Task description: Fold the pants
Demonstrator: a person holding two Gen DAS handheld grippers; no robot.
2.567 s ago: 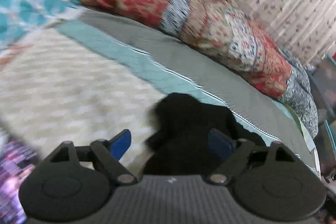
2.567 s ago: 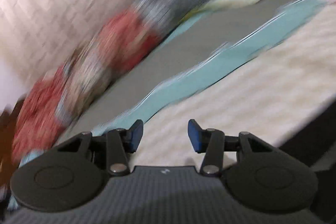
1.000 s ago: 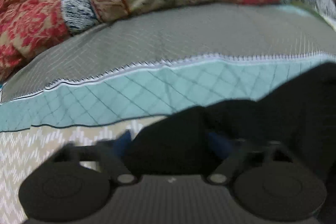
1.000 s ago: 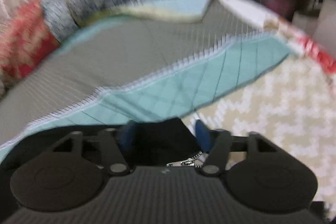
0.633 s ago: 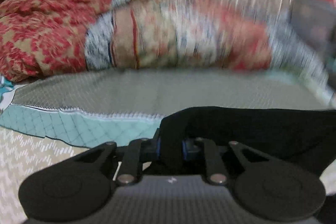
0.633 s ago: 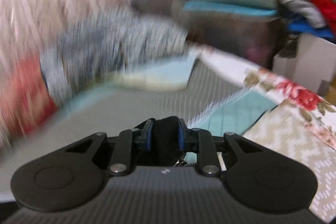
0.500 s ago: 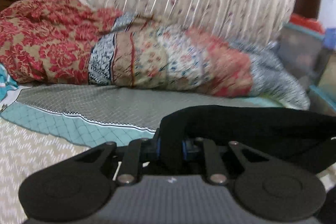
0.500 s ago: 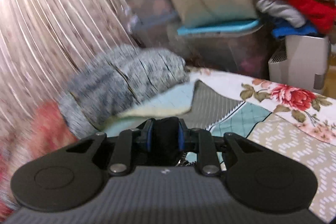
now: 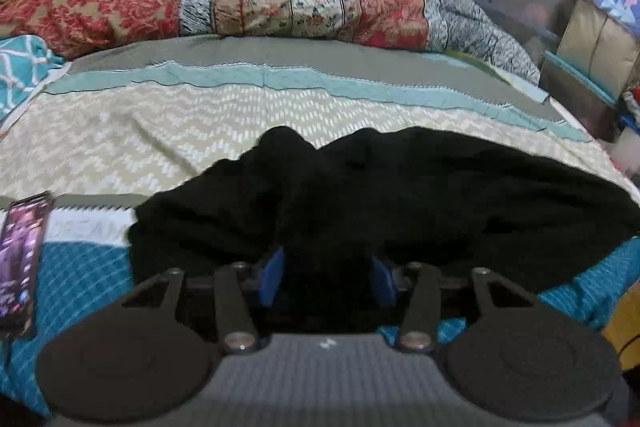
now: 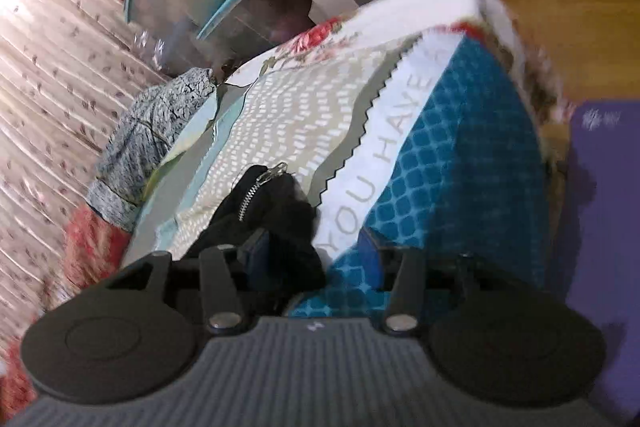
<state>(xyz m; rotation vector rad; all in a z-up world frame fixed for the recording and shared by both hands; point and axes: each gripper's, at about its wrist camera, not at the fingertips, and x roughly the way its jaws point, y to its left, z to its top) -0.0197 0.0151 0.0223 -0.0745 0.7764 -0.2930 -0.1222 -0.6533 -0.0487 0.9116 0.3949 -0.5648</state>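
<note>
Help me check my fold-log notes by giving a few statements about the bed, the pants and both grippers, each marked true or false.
1. The black pants lie spread on the bedspread. True.
2. The left gripper is clamped shut on the cloth. False: its jaws have just opened, with cloth between them.
3. A phone lies at the bed's left edge. True.
4. The right gripper holds the zipper. False: it is open, and the zipper lies ahead of it.

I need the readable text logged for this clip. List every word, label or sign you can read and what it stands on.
"YOU HAVE" on the white band of the bedspread, seen from the right wrist; the letters run on past the fold, unreadable.
White band in the left wrist view: faint letters, too blurred.
Phone screen: too small to read.
</note>
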